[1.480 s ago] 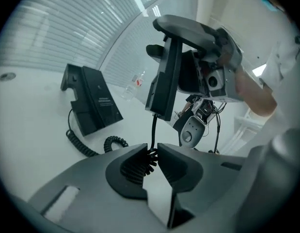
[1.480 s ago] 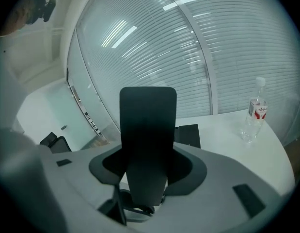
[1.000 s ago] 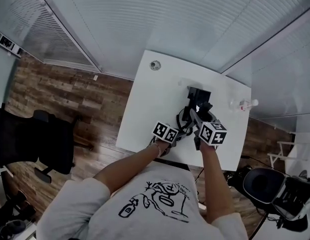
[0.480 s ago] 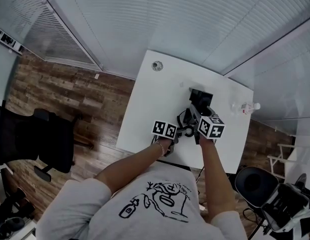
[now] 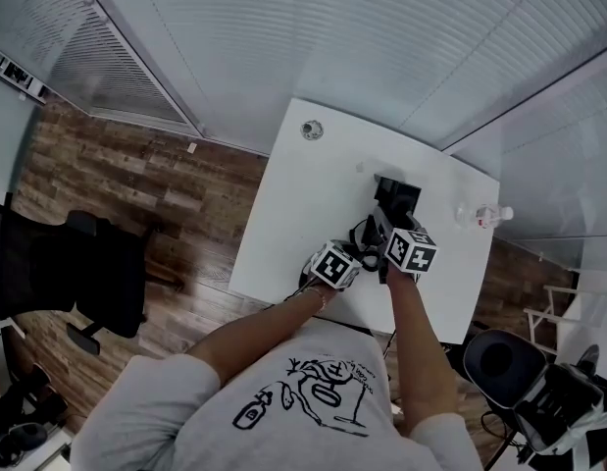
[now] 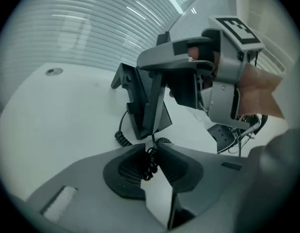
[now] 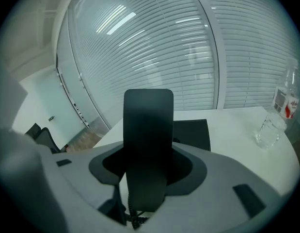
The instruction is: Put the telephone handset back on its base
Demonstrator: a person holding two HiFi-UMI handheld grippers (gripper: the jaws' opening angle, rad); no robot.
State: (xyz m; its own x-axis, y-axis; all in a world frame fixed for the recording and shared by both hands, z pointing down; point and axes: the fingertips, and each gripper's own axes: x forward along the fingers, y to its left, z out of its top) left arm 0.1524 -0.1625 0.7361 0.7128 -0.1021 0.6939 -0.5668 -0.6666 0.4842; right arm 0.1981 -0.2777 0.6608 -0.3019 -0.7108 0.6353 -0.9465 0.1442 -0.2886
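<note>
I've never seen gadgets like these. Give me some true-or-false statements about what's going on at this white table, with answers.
1. The right gripper clamps the black telephone handset. True.
2. The handset rests on the black telephone base. False: it is in the jaws, off the base.
3. The left gripper pinches the coiled black cord. True.
4. The clear plastic bottle lies on the floor. False: it stands on the white table.

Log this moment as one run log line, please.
right gripper: shut on handset | left gripper: shut on coiled cord | handset: upright, not yet on base | base: on white table
</note>
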